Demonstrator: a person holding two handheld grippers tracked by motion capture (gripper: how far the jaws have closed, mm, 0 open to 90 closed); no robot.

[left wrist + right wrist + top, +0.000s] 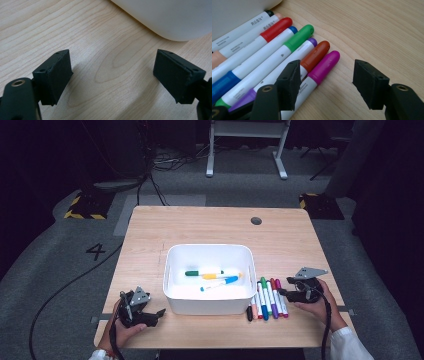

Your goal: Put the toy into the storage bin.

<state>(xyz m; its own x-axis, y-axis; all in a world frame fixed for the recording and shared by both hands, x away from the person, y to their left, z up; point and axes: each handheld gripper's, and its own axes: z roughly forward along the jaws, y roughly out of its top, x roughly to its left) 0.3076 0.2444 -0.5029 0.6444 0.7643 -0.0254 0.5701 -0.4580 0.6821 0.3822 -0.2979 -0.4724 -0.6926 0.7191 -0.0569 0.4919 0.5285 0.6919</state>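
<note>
Right gripper (325,82) is low over the row of markers (266,299) lying on the table (210,222) just right of the white bin (209,307). Its jaws stand apart, not pressing on anything; the magenta-capped marker (323,66) lies between them, just beside the left jaw, with bare wood on its other side. In the high view the markers lie side by side and touching, long axes running near to far. In the right gripper view their caps all point away from the gripper.

Markers: slim round barrels, white plastic with small printed text, glossy rounded caps in magenta, orange-red, purple, green, blue, red, peach and black. The bin is smooth matte white plastic, rectangular with rounded corners; three more markers (215,277) lie inside it, roughly left to right. Table top is light wood with visible grain.

Left gripper (112,75) rests at the near left of the table, jaws spread wide, empty, bare wood between them, the bin's rounded corner just beyond.
</note>
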